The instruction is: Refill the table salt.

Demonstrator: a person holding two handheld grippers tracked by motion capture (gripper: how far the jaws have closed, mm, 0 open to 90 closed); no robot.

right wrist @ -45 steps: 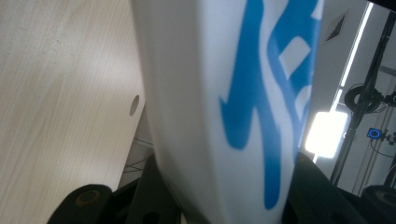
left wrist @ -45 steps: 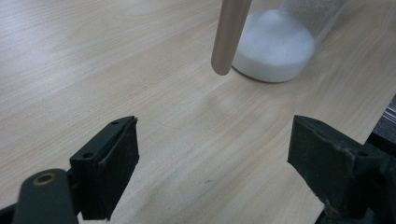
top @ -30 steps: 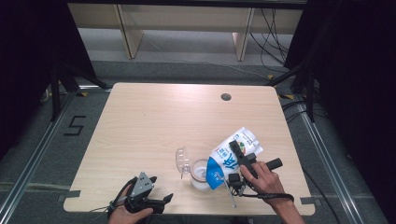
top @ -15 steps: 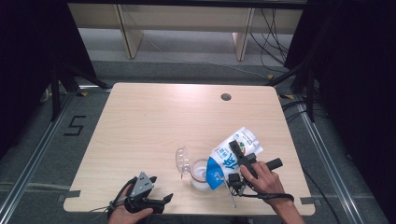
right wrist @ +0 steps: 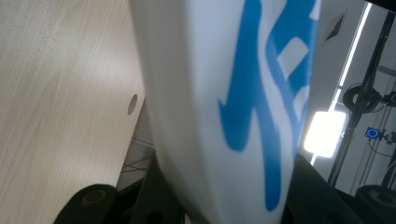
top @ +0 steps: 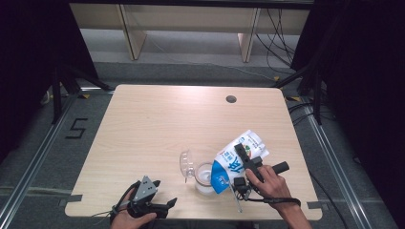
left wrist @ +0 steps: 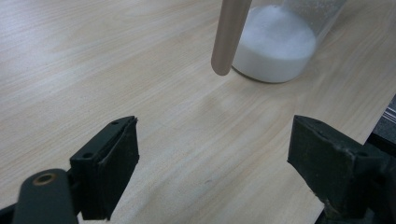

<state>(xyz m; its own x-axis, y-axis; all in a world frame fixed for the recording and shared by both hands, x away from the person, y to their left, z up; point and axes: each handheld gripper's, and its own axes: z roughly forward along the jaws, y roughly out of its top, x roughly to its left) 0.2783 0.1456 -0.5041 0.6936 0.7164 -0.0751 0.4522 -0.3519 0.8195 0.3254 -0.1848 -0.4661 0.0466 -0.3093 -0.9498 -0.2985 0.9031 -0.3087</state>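
Observation:
A white bag with blue print (top: 237, 153) hangs tilted over a clear jar (top: 204, 178) that holds white powder, near the table's front right. My right gripper (top: 244, 157) is shut on the bag's middle, and the bag's lower end reaches the jar's rim. In the right gripper view the bag (right wrist: 224, 93) sits between the black jaws of the right gripper (right wrist: 219, 205). My left gripper (top: 165, 205) rests open at the front edge, left of the jar. In the left gripper view the left gripper (left wrist: 212, 154) has bare wood between its jaws, with the jar (left wrist: 275, 44) farther off.
A clear lid-like piece (top: 185, 163) stands just left of the jar. A beige rod (left wrist: 229, 37) pokes down in front of the jar. The wooden table (top: 167, 124) has a round cable hole (top: 231, 98) at the back right. Shelving stands behind the table.

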